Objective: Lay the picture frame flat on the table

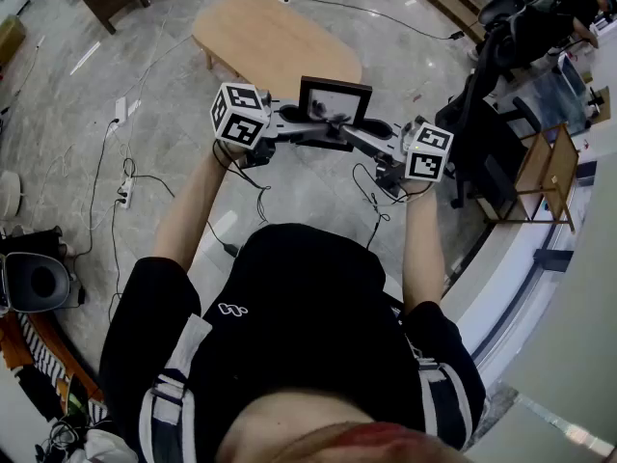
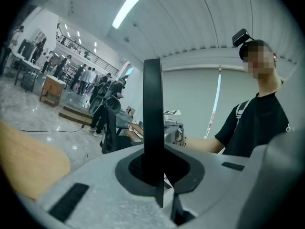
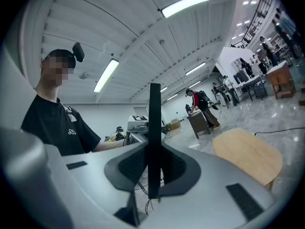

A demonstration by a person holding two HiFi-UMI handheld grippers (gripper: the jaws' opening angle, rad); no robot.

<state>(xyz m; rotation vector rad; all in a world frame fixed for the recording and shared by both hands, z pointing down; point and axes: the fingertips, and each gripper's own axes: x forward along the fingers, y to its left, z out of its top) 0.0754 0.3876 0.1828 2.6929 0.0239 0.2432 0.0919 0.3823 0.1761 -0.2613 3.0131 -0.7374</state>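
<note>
The black picture frame (image 1: 335,104) is held upright in the air in front of me, over the floor just short of the oval wooden table (image 1: 275,41). My left gripper (image 1: 294,120) is shut on the frame's lower left part and my right gripper (image 1: 374,131) on its lower right part. In the left gripper view the frame (image 2: 153,113) shows edge-on as a dark vertical strip clamped in the left gripper (image 2: 159,171). The right gripper view shows the same thin edge (image 3: 154,123) pinched in the right gripper (image 3: 150,170). The tabletop (image 3: 250,156) lies beyond.
A black office chair (image 1: 516,22) and a wooden stand (image 1: 548,174) are at the right. Cables and a power strip (image 1: 123,196) trail over the grey floor at the left. A grey bin (image 1: 35,283) sits near my left side. Several people stand far off (image 2: 81,78).
</note>
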